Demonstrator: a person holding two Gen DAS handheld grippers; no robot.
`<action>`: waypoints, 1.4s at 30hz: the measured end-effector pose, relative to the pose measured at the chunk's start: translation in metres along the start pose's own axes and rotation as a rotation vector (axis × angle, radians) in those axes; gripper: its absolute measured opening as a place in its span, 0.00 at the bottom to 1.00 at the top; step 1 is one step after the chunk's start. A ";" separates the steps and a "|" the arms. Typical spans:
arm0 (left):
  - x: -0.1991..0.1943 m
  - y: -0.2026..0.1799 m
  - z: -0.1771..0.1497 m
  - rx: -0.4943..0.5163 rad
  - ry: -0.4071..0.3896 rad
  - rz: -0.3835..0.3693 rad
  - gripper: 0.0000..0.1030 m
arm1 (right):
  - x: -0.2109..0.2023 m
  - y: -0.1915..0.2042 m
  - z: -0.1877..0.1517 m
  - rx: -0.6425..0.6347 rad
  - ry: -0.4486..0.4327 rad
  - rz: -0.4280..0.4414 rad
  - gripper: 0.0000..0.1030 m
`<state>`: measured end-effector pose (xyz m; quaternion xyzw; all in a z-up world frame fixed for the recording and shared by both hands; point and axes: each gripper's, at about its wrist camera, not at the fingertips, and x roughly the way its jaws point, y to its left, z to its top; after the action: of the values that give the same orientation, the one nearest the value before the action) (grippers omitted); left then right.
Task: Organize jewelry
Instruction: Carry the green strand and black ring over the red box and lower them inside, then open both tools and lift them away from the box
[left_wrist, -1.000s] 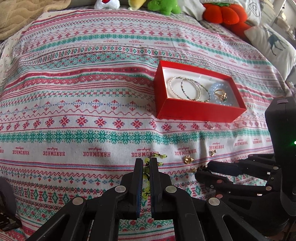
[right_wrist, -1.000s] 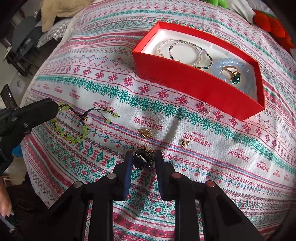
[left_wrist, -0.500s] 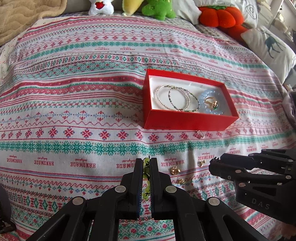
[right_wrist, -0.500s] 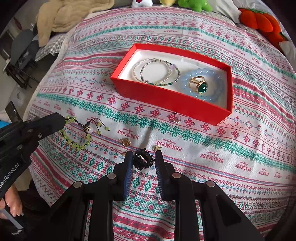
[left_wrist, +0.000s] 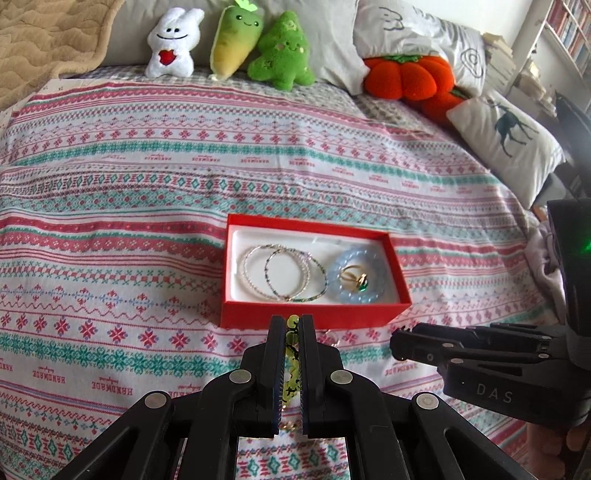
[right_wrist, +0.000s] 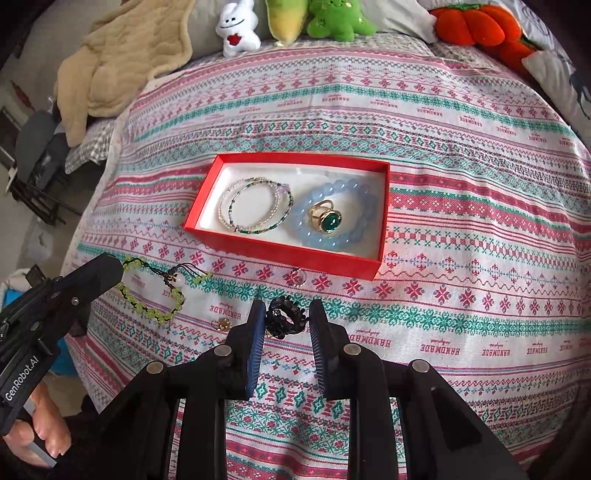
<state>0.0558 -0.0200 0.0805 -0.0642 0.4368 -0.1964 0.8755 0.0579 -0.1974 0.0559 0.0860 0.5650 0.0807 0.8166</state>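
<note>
Both grippers have risen off the patterned bedspread (right_wrist: 461, 122) since a second ago. The left gripper (left_wrist: 291, 325) is clamped on the green bead bracelet (right_wrist: 155, 295); the right gripper (right_wrist: 286, 317) pinches a black ring (right_wrist: 284, 315). Both loads hang off the red box's (right_wrist: 280, 253) near edge. Carrying is in hand; next, I judge, each must clear that wall before releasing inside.

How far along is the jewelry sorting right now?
Done: two thin bead bracelets, a blue bracelet and a green-stone ring lie in the red box. In hand: left gripper grips the green bracelet; right gripper holds a black ring. Left: small pieces on the cloth.
</note>
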 end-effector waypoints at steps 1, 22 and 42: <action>0.002 -0.003 0.003 -0.003 -0.005 -0.007 0.01 | -0.001 -0.003 0.002 0.011 -0.004 0.002 0.25; 0.090 -0.009 0.040 -0.128 0.017 -0.047 0.01 | 0.007 -0.053 0.036 0.150 -0.075 0.013 0.25; 0.096 0.007 0.032 -0.058 0.048 0.161 0.40 | 0.030 -0.053 0.056 0.126 -0.094 -0.023 0.25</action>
<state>0.1349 -0.0543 0.0268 -0.0497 0.4669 -0.1142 0.8755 0.1224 -0.2446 0.0361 0.1344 0.5311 0.0315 0.8360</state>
